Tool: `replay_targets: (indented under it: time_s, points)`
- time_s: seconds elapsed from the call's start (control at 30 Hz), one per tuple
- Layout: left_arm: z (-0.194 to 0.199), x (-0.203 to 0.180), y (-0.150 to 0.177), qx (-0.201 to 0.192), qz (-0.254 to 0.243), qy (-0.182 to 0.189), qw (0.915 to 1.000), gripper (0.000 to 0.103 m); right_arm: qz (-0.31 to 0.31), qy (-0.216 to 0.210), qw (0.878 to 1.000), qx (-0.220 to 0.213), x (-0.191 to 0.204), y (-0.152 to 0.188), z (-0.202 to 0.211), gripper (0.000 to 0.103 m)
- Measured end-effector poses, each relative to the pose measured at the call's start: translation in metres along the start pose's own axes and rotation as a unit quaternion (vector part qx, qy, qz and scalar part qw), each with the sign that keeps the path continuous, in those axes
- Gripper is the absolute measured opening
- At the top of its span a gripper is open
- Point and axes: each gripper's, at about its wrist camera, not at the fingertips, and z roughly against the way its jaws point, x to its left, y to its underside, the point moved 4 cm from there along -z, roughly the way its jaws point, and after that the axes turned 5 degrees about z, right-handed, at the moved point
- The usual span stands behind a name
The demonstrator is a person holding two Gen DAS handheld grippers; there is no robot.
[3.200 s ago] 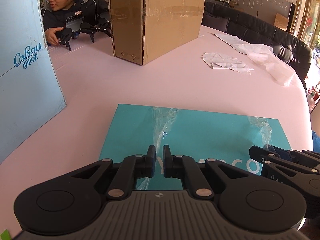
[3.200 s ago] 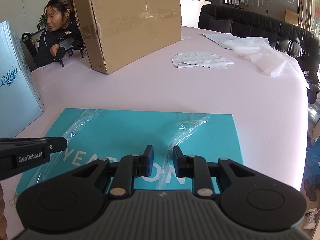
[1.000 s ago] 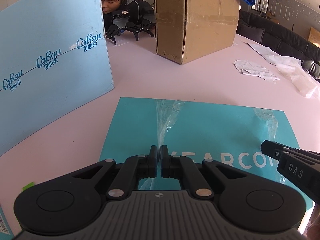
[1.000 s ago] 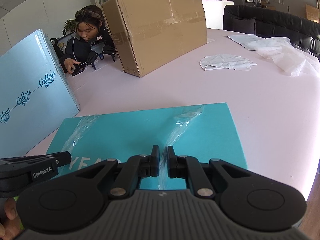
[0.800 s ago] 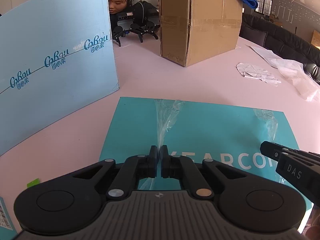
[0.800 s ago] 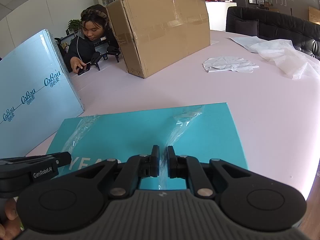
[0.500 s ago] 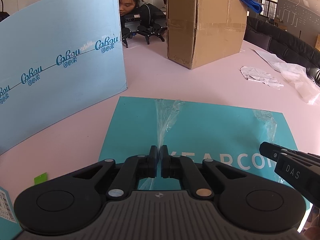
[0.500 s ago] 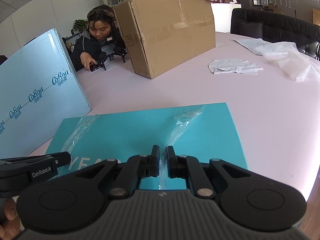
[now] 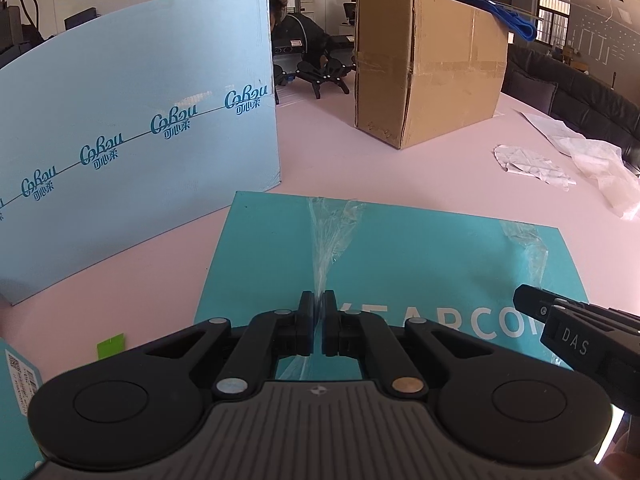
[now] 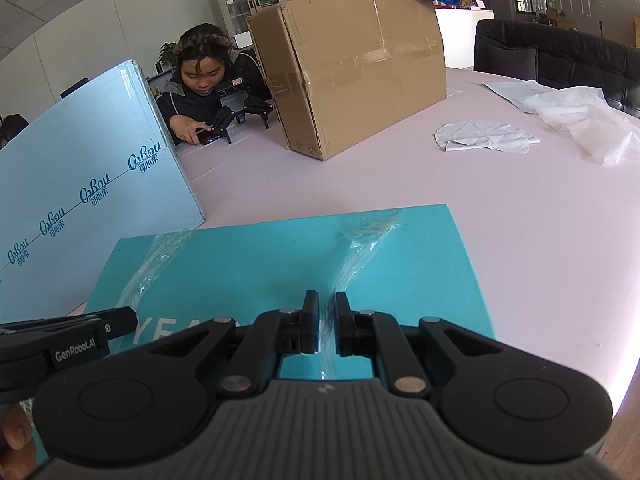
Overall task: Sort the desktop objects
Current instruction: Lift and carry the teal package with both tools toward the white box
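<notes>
Left tool [image 9: 319,322]: jaws nearly shut, pinching a gathered ridge of clear plastic wrap [image 9: 328,240] on a flat teal box [image 9: 420,264]. Right tool [image 10: 327,326]: jaws narrow, clamped on a second ridge of the same wrap [image 10: 360,256], nearer the box's right edge.

Teal box: flat on the pink counter [image 10: 540,240], close in front of both tools, white lettering partly hidden behind them. Whether lifted clear of the counter or resting on it, cannot tell.

Step in hand, by judgement: two-handed carry or reposition of the teal box by its wrap, as part of sorting.

Next move, by judgement: even pull from both tools, level and slow; thin wrap likely to stretch, tear or slip, letting one side drop.

Surroundings:
- tall light-blue printed carton [image 9: 132,140], upright, left of the teal box, near its far left corner
- brown cardboard box [image 10: 352,68], well beyond
- crumpled white paper [image 10: 484,136], far right
- seated person [image 10: 204,80] behind the carton
</notes>
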Motion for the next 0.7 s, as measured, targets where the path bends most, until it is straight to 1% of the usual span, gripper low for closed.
replay_targets:
  time_s: [0.43,0.7]
  points:
    - [0.018,0.006,0.002,-0.010,0.017,-0.009,0.9998,0.002,0.008,-0.013,1.000,-0.004,0.006,0.000,0.010,0.011]
    - [0.026,0.013,0.006,-0.013,0.027,-0.021,0.9993,0.002,0.013,-0.025,1.000,-0.008,0.012,0.001,0.016,0.011]
